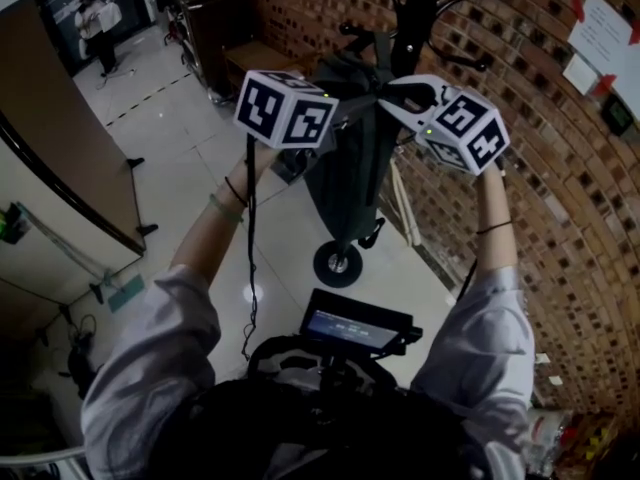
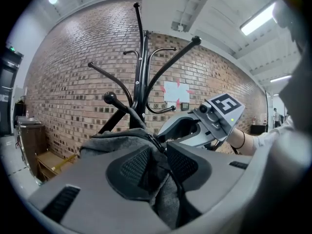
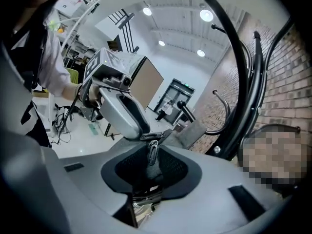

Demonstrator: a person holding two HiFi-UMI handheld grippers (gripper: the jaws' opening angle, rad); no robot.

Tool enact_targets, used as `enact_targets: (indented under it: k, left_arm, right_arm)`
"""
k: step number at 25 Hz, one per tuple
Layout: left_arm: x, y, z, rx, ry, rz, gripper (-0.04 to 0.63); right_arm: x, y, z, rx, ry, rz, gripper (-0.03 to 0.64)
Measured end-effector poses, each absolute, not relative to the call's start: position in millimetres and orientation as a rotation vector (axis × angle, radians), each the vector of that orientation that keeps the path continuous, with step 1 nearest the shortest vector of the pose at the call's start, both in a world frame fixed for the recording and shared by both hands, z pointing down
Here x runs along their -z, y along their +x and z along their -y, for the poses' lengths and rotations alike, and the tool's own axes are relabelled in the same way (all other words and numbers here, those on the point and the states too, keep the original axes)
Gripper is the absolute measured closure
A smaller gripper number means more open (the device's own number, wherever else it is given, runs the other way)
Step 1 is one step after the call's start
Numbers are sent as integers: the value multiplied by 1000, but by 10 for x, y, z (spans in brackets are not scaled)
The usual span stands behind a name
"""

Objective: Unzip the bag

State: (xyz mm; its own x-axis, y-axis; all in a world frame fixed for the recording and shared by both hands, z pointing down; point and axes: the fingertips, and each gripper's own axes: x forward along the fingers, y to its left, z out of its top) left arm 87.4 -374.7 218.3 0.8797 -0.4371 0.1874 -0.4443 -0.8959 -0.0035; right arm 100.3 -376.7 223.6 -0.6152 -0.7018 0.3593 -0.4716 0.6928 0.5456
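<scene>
L gripper (image 2: 157, 155): shut tight on a fold of the bag's grey fabric, right by the zip.
Bag (image 1: 350, 168): hangs off the coat rack (image 1: 418, 8), btw my two grippers, well above the floor.
Zip pull (image 3: 152, 156): metal tab, upright btw my R jaws, just beside the L gripper's tip.
R gripper (image 3: 150, 149): jaws wide, a pad on each side of the tab, neither pressing on it.
Step, I'd say: grab the tab; can't tell how far the zip has run.
Doing it well: get the tab deep and centred on the pads before closing, then pull along the zip line, away from L.
L's job: hold firm so the fabric stays taut and the bag doesn't swing.
</scene>
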Motion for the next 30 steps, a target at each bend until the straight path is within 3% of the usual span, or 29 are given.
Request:
enact_targets:
  k: [7, 17, 30]
  left_arm:
    - [-2177, 887, 3738, -273, 3000, 683, 472]
    - [-2188, 907, 3747, -274, 3007, 697, 472]
    - [-2187, 900, 3751, -241, 2983, 677, 472]
  right_arm:
    - [-2206, 1025, 3721, 546, 941, 2341, 575]
    - [-2172, 1034, 3598, 866, 1052, 2035, 603]
    - [-2362, 1058, 3491, 851, 1046, 2002, 603]
